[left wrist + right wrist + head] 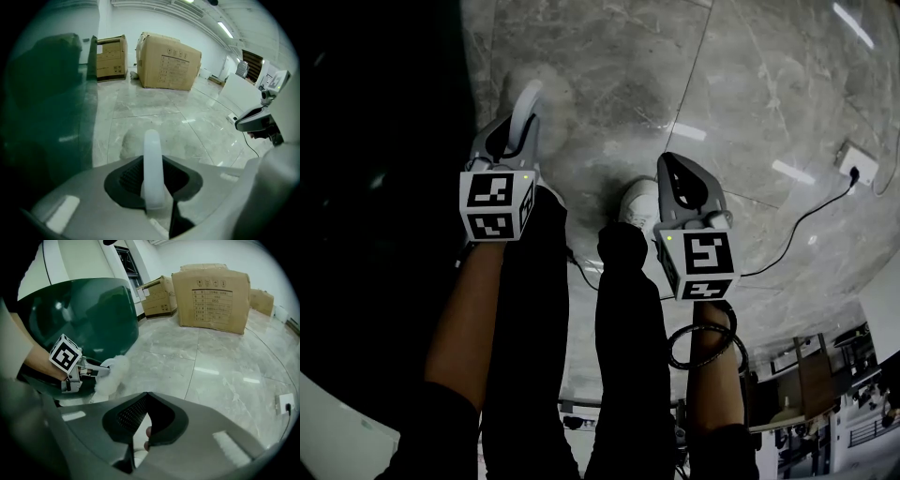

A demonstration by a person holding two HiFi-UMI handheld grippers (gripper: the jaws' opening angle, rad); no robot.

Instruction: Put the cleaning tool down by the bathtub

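The cleaning tool (526, 103) has a white handle and a fluffy white head (112, 373). My left gripper (514, 141) is shut on the handle, and the head hangs just above the grey marble floor. In the left gripper view the handle (151, 150) stands up between the dark pads of the left gripper (154, 187). The dark green bathtub (42, 103) rises close on the left, and in the right gripper view the bathtub (89, 310) is right behind the fluffy head. My right gripper (675, 178) is shut and holds nothing; the right gripper (146, 427) points at the floor.
Cardboard boxes (168, 61) stand on the far floor, and the largest box (211, 298) faces the right gripper. A wall socket (855, 164) with a black cable (797, 230) is at the right. The person's black-trousered legs and white shoe (637, 202) are between the grippers.
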